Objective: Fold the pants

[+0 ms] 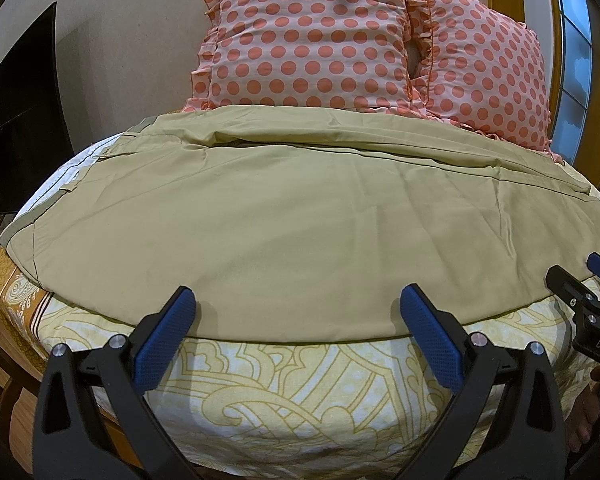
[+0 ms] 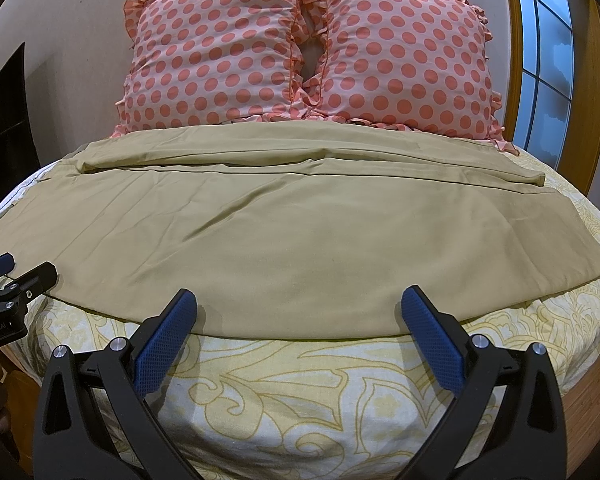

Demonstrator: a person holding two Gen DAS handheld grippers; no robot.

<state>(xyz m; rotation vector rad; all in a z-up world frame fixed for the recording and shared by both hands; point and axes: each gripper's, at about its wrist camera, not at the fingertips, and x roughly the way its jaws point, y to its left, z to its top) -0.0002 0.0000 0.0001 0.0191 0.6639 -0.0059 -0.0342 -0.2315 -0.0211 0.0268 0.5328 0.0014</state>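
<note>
The pants (image 1: 268,216) are khaki/tan and laid out sideways across the bed (image 1: 300,384), taking up most of the middle of both views. Waistband end sits over at 9 o'clock in the left wrist view, where a belt loop and a bit of pale inner lining show. The leg cuffs run off toward 3 o'clock. One leg is already stacked over the other, so there's a long seam line and a ridge of fabric running across the far side, up around 12 o'clock. The near part is pretty flat, just a few soft diagonal creases. The near edge curves along right in front of both tools.

The left tool (image 1: 298,312) has its blue-padded fingers spread wide apart, nothing between them, tips right at the near hem of the pants; can't say if they actually touch the cloth. The right tool (image 2: 300,312) is the same deal in its own view, fingers apart and empty, tips at the near edge of the pants (image 2: 284,240). Each tool also peeks into the other's view: the right one at 3 o'clock in the left view, the left one at 9 o'clock in the right view.

The bedsheet is cream with a yellow swirly pattern. Two pink polka-dot pillows (image 2: 300,48) with ruffles lean at the head of the bed at 12 o'clock, just behind the pants. A window (image 2: 548,60) shows at 2 o'clock.
</note>
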